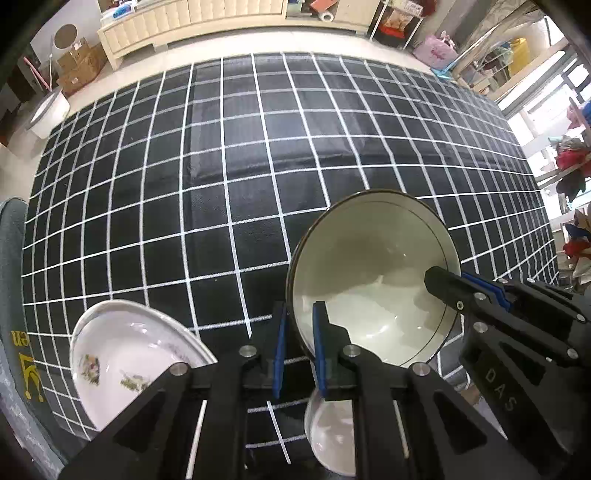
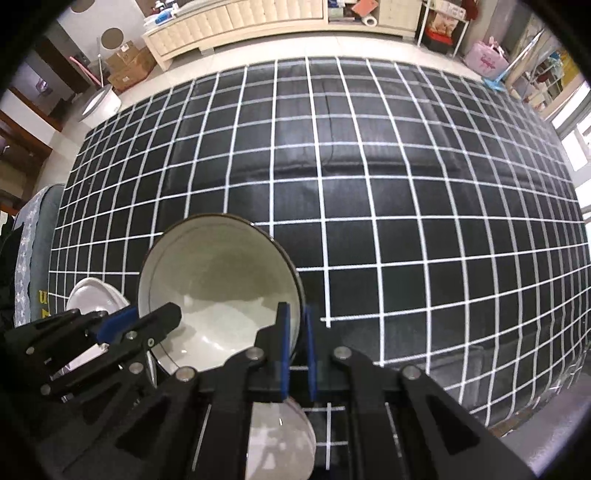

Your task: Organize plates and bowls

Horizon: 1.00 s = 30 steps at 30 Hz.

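Both grippers clamp bowl (image 1: 373,280) rim | right gripper (image 1: 448,291) marked "DAS"

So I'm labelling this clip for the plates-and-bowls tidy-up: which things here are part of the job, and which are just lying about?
Part of the job:
- big bowl, gripped at its rim by the left tool and the right tool
- floral plate
- small bowl

Lying about:
- checked cloth
- cardboard boxes
- cabinet
- pink bag
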### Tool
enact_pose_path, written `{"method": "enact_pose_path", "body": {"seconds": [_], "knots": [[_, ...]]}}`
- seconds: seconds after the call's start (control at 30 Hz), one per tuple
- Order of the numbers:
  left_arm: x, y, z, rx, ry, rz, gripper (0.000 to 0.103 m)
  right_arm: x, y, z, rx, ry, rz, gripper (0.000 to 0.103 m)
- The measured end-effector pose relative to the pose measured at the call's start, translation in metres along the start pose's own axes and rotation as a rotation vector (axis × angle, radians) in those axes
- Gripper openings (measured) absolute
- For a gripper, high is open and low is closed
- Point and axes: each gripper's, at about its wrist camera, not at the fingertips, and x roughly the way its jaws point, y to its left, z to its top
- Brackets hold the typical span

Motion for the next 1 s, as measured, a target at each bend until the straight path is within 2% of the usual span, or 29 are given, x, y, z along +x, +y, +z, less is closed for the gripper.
{"method": "enact_pose_path", "body": {"seconds": [0.3,0.7,1.0], "knots": [[-0.036,-0.019,-0.029,0.01,-0.036,0.0,0.012,-0.036,0.0,-0.031,-0.024,-0.039,-0.013,0.011],[-0.011,-0.035,-0.093,0.004,0.04,-0.014,0.012,-0.019,0.005,-0.083,-0.045,0.017,-0.052,0.011],[-0.012,-0.026,-0.111,-0.002,0.04,-0.006,0.012,-0.01,0.013,-0.096,-0.049,0.047,-0.045,0.011]]}}
